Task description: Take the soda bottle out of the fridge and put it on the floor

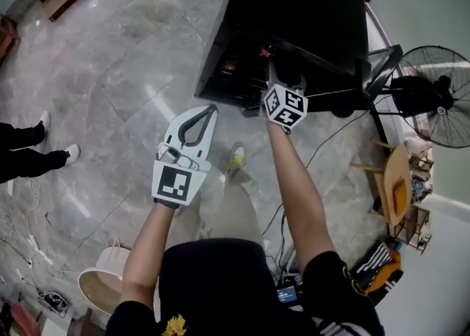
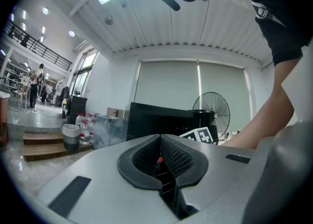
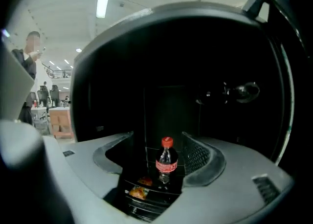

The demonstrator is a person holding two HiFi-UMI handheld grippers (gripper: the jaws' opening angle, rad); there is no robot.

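The grey marble floor (image 1: 110, 70) spreads under me, and the black fridge (image 1: 294, 12) stands on it ahead with its dark inside facing me. To its right is a standing fan (image 1: 440, 96).

My right gripper (image 3: 157, 139) reaches into the fridge opening with its jaws wide apart and clamped on nothing. My left gripper (image 1: 208, 112) hangs over bare floor, short of the fridge, jaws together at the tips and empty. Each gripper carries a cube of black-and-white square markers, which is the only print I can make out clearly.

The soda bottle (image 3: 166, 164) is inside the fridge, standing upright on a wire shelf (image 3: 146, 162). Its long axis is vertical and its red cap points up. In the right gripper view it shows between my open jaws, and neither pad touches it. A red label wraps its dark body, but the writing on it is too small to read.

On the shelf below lie two small orange items (image 3: 138, 192). I cannot tell what they are.
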